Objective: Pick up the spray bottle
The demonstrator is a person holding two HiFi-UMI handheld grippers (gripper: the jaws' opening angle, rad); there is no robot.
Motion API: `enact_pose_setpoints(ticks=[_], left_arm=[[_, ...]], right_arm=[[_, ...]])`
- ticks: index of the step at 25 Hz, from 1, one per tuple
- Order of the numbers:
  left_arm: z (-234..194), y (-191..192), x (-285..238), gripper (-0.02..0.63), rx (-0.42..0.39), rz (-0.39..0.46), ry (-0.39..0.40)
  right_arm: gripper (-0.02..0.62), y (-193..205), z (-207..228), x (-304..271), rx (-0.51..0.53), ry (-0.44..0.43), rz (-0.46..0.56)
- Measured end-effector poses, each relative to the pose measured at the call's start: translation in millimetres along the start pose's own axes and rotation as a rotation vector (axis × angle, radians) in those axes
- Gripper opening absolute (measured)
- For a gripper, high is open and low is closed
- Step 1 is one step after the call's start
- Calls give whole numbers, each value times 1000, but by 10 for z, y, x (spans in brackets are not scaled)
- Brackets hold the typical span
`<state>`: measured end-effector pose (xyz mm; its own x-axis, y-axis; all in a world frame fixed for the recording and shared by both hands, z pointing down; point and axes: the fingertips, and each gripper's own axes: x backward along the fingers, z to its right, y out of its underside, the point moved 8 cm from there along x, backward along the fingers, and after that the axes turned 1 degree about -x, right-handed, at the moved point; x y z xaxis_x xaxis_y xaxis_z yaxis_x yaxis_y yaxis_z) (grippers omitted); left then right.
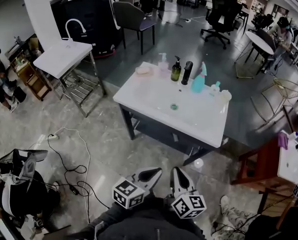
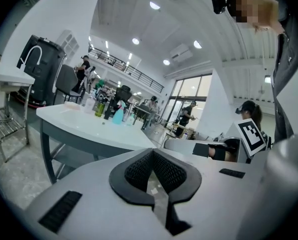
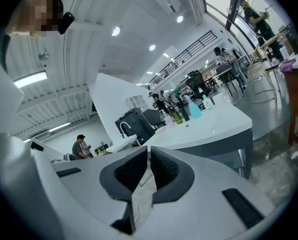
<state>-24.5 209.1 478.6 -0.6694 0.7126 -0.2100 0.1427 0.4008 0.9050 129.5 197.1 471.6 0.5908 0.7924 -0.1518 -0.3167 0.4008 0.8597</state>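
**A:** Where is the spray bottle (image 1: 198, 80) standing?

**B:** It is standing upright along the bench's (image 1: 199, 118) far edge, toward the right corner. A black bottle (image 1: 187, 73) is just beside it, and a green bottle (image 1: 176, 70) comes next.

**A:** And the claws?

**B:** The left claw (image 1: 151, 174) and the right claw (image 1: 179, 178) are hovering side by side, well short of the near edge. Each is pressed together on nothing.

**A:** What is only the head view showing?

**B:** It is showing a second white sink stand (image 1: 64, 58) off the bench's left. The gripper views are instead showing ceiling lights (image 2: 154, 5) and a person (image 3: 80, 145) standing beyond.
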Motion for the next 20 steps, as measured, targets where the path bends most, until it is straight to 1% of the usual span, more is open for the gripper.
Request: enact_pose_setpoints(ticks=[3,8,14,20], left_arm=[[4,51,42,6,16,-6,-17],[-16,33,53,6,14,1,-32],[-78,-49,-35,6,-6,7,-15],[-258,-150,-251,6,-4,11,3]], right_arm=[[12,26,-20,16,-8,-9,5],[12,8,-32,14,24,-11,5],[12,-51,26,-63,18,13,23],[12,-128,173,-256,18,45,30]])
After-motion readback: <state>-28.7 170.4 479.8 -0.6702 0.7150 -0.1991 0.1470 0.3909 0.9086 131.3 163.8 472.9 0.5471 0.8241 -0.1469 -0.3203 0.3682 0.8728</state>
